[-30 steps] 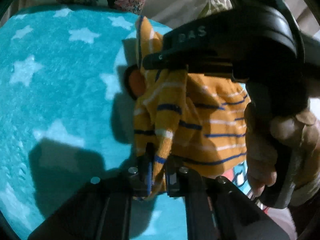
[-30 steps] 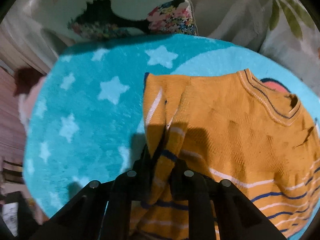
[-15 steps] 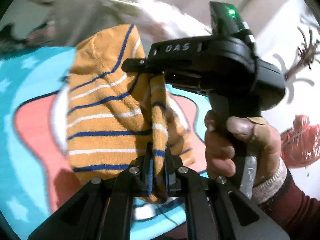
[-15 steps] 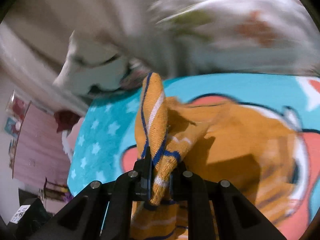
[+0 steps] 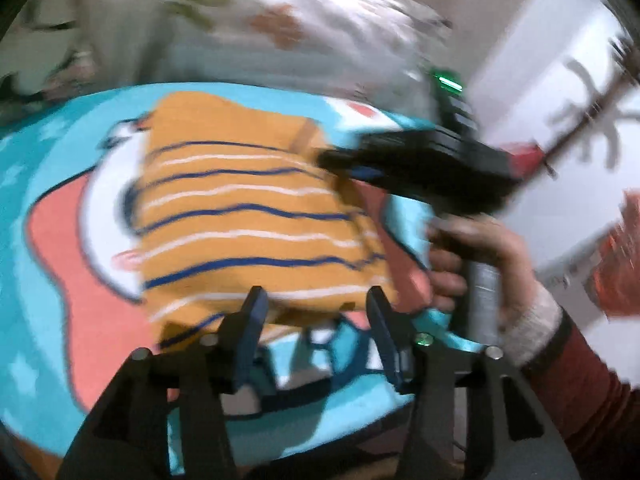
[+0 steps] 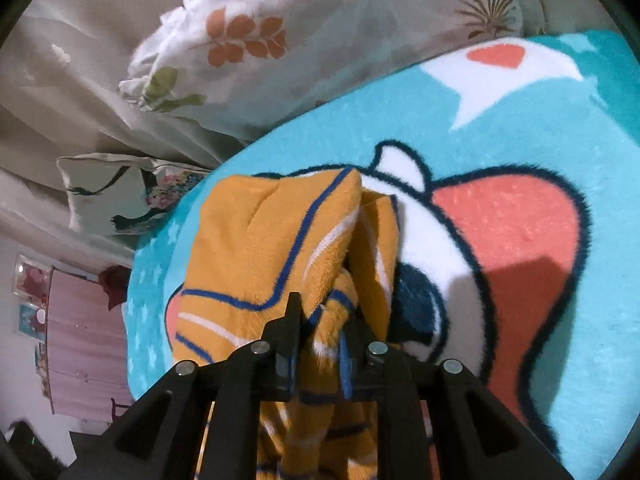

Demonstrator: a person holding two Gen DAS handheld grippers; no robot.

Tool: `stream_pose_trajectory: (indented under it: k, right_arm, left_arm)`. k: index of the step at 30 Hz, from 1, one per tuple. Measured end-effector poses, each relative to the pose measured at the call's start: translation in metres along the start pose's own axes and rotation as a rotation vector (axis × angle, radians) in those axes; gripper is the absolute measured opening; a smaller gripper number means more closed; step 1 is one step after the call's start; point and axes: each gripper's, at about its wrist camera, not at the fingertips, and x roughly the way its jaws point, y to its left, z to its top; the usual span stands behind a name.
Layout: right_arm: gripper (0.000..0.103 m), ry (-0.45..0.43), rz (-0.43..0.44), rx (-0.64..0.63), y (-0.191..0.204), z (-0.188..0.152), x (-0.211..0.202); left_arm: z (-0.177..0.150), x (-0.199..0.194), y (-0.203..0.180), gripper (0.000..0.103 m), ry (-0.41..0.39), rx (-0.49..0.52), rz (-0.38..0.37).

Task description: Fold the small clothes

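the striped orange sweater [image 5: 256, 216] lies on the turquoise cartoon blanket [image 5: 44, 184], folded over itself, stripes running side to side across the left wrist view. its near hem sits just ahead of the left gripper [image 5: 316, 312], whose jaws stand spread apart with nothing between them; the view is motion-blurred, so whether the fingertips touch the hem cannot be told.

the right gripper [image 6: 320, 332] is clenched on a bunched edge of the sweater [image 6: 256, 248], fabric rising in a ridge straight ahead of the jaws and more hanging below them. in the left view the right gripper [image 5: 340, 162] reaches the garment's far right corner, the right hand [image 5: 472, 264] beside the blanket edge.

judgement: the fold is laid but not finished. the right hand holds the only grip, so the coming move turns on it; the garment's long axis runs away from the right jaws. a floral pillow [image 6: 280, 40] lies beyond the blanket.
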Motion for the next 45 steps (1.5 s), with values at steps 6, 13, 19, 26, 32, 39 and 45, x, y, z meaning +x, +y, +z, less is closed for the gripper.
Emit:
stream_pose_trajectory:
  k: [6,13,19,26,32,39,45]
  right_arm:
    - [0.054,-0.078,-0.053,-0.172,0.038,-0.025,-0.046]
    - [0.051,-0.105,-0.193,-0.361,0.072,-0.082,-0.028]
    - [0.055,-0.068,-0.342,-0.357,0.034,-0.090,-0.006]
    - [0.059,-0.094,-0.317,-0.263,0.028,-0.085,-0.035]
    - [0.061,-0.151,-0.360,-0.103,0.011,-0.092,-0.069]
    - [0.069,-0.204,-0.217,0.033,0.007,-0.097,-0.083]
    - [0.078,-0.138,-0.155,0.029,0.009,-0.063,-0.045]
  left_arm:
    - [0.001,-0.035,0.044,0.064,-0.124,-0.165,0.182]
    - [-0.001,-0.058,0.043,0.079,-0.200,-0.143,0.340]
    - [-0.007,-0.064,0.023,0.086,-0.240,-0.058,0.456]
    - [-0.014,-0.064,0.020,0.096,-0.259,0.018,0.488]
    - [-0.012,-0.057,0.038,0.096,-0.203,0.026,0.409]
    - [-0.009,-0.028,0.106,0.096,-0.077,-0.100,0.200]
    - [0.015,0.013,0.144,0.096,-0.020,-0.175,0.059]
